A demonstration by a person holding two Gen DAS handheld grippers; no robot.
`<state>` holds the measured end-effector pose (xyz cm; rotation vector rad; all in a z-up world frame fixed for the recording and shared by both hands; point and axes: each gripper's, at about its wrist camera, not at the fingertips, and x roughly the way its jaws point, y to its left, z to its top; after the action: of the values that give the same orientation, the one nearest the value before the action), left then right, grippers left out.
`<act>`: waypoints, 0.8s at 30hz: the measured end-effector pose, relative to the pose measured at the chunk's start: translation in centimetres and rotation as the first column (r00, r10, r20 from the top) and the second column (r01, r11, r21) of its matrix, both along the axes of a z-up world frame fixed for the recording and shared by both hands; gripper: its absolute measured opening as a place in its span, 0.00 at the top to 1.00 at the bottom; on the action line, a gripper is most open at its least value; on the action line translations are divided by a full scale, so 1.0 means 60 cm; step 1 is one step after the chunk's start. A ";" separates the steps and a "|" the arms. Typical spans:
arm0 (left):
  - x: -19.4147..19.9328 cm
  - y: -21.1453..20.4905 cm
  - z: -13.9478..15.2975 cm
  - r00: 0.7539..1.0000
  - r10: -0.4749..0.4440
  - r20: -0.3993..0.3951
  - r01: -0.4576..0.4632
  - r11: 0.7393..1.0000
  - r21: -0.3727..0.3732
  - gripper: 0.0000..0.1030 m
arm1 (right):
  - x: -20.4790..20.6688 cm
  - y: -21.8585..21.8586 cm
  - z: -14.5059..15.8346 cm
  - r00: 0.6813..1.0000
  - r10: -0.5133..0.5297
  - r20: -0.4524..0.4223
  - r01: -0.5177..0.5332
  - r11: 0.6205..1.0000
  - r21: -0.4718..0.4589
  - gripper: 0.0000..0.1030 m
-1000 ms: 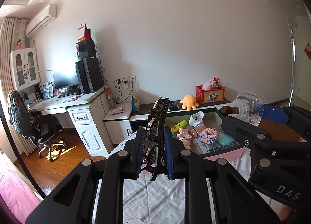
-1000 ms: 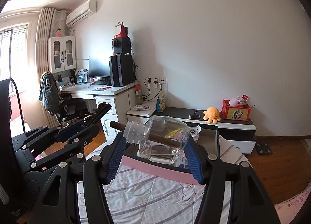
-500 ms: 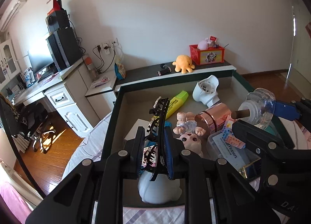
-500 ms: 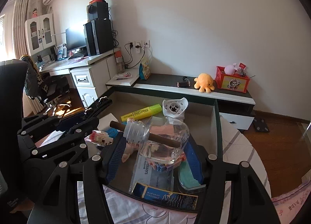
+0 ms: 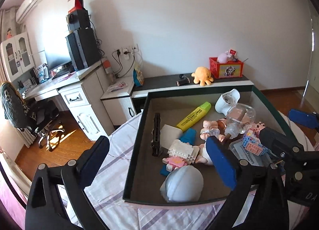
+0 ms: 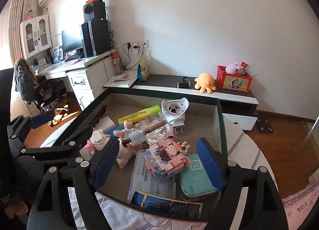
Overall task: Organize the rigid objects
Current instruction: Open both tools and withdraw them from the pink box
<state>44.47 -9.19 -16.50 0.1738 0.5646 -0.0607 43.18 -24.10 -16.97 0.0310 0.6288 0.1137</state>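
A dark green box (image 5: 137,140) stands on the striped bed and holds many small objects. A black hair clip (image 5: 156,133) lies at the box's left side, also in the right wrist view (image 6: 98,116). A clear glass bottle with a cork (image 5: 239,119) lies among the toys, also in the right wrist view (image 6: 151,130). My left gripper (image 5: 159,162) is open and empty over the box's near left rim. My right gripper (image 6: 157,164) is open and empty above the pink brick figure (image 6: 169,158).
The box also holds a yellow highlighter (image 5: 194,116), a white plug adapter (image 6: 175,109), a doll (image 5: 209,128), a grey dome (image 5: 182,183), a teal case (image 6: 196,178) and a flosser pack (image 6: 147,180). A low cabinet (image 6: 199,92) and desk (image 5: 59,88) stand behind.
Both grippers have opened. The hair clip left my left gripper and now lies in the box. The bottle left my right gripper and lies on the toys.
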 end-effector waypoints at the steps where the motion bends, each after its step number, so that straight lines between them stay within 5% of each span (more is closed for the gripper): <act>1: -0.016 0.005 0.010 1.000 0.003 0.011 -0.003 1.000 -0.006 0.02 | -0.013 0.000 0.010 1.000 -0.004 0.007 0.004 1.000 0.011 0.16; 12: -0.216 0.085 0.100 0.991 0.067 0.117 -0.055 0.993 -0.108 0.00 | -0.195 0.049 0.102 0.990 -0.013 0.141 0.009 0.999 0.034 0.15; 24: -0.423 0.129 0.165 0.971 0.074 0.227 -0.052 0.993 -0.103 0.00 | -0.398 0.097 0.162 0.971 -0.004 0.241 -0.005 0.999 0.034 0.15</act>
<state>19.11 -1.47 -6.59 0.0666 0.3342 -0.0055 19.32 -18.25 -7.23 0.0492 0.3837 0.1264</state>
